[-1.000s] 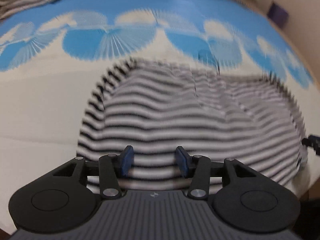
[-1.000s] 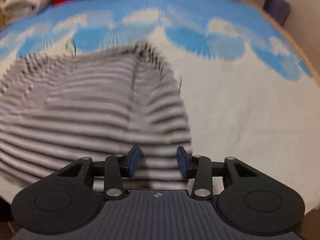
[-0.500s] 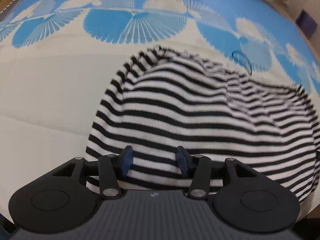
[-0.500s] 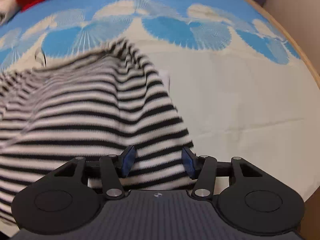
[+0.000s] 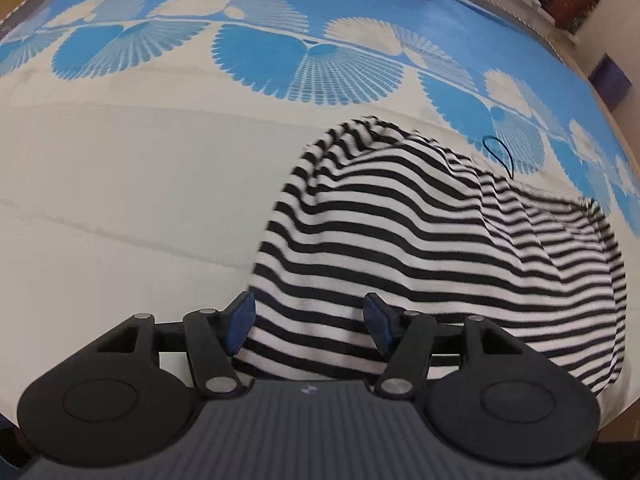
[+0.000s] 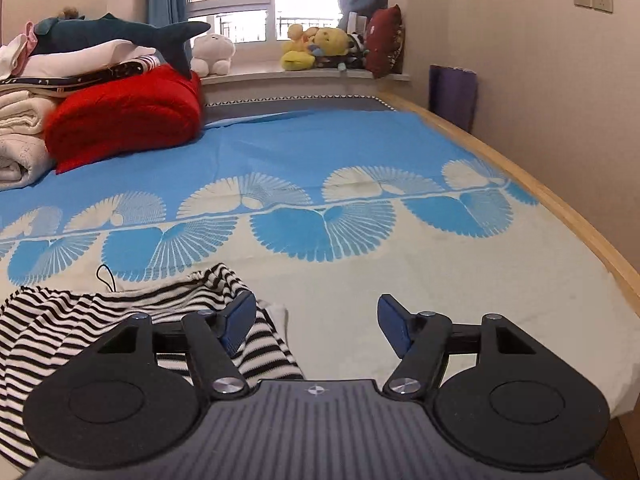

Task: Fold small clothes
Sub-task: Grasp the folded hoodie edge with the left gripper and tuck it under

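A black-and-white striped small garment (image 5: 436, 256) lies folded and bunched on the bed, near its front edge. A thin black loop (image 5: 498, 154) lies at its far side. My left gripper (image 5: 306, 322) is open, its blue pads over the garment's near left edge with nothing pinched. In the right wrist view the garment (image 6: 80, 320) lies at the lower left. My right gripper (image 6: 316, 326) is open and empty, lifted off the garment, its left pad (image 6: 238, 320) above the garment's right corner.
The bed cover (image 6: 320, 152) is blue and cream with fan prints. A red quilt (image 6: 128, 114) and folded blankets (image 6: 20, 136) are piled at the far left. Soft toys (image 6: 316, 48) line the windowsill. The bed's wooden edge (image 6: 560, 204) and a wall are to the right.
Both grippers drew back from the garment. The right gripper rose, tilted up toward the room and opened wider. The left gripper shifted left, so the garment now lies to its right.
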Tool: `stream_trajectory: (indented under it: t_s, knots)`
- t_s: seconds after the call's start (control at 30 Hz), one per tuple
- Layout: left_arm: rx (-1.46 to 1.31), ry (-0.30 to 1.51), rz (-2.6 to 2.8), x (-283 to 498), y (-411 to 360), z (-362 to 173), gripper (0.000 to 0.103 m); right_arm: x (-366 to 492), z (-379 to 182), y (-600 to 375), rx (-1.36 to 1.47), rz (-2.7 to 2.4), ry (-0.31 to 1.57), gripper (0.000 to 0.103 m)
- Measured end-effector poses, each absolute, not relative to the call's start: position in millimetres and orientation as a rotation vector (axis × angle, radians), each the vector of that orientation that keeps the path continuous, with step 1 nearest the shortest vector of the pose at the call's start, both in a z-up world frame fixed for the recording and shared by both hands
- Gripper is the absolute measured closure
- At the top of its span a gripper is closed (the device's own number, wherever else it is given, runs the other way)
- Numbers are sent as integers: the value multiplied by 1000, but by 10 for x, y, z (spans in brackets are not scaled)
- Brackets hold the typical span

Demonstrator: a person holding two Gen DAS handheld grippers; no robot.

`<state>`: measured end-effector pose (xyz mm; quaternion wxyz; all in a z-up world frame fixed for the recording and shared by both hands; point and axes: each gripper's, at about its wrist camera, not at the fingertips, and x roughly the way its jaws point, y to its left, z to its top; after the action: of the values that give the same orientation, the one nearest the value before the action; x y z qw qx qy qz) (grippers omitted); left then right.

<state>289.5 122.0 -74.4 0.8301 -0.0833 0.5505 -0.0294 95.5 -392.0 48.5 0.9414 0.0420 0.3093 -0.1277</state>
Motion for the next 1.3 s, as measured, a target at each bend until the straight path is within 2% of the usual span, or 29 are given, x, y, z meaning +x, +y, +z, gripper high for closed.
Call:
stream_trajectory:
  t_s: [0.2, 0.23, 0.3, 0.37, 0.6, 0.77, 0.83, 0.9, 0.97, 1.07, 1.3]
  knots:
    - [-320, 1210, -33, 2950, 1405, -821, 37, 857, 450, -3867, -15, -242, 630, 34]
    - [-339, 1225, -30, 2969, 1412, -856, 35, 861, 445, -3892, -2, -242, 634, 34]
    - [-370, 1267, -26, 3025, 1437, -942, 25, 872, 440, -3943, 29, -252, 640, 34]
    - [-381, 1307, 3, 3075, 1474, -1040, 22, 892, 424, -3981, 61, -260, 647, 34]
    - [-549, 1377, -36, 3192, 1505, -1264, 22, 938, 389, -3977, 72, -231, 657, 34]
    - [-476, 1364, -128, 3278, 1250, -1318, 20, 945, 379, -3995, 67, -231, 665, 34]
    - [-473, 1342, -165, 3303, 1181, -1321, 27, 939, 382, -4016, 76, -241, 666, 34]
    - [-486, 1338, -214, 3315, 1119, -1351, 66, 941, 387, -4029, 86, -251, 665, 34]
    - [-496, 1341, -231, 3331, 1077, -1371, 74, 947, 387, -4030, 94, -261, 665, 34]
    - [-463, 1316, -270, 3321, 1070, -1293, 80, 974, 387, -4011, 110, -274, 665, 34]
    - [-443, 1149, -248, 3097, 1453, -931, 86, 1115, 377, -3831, 162, -279, 665, 34]
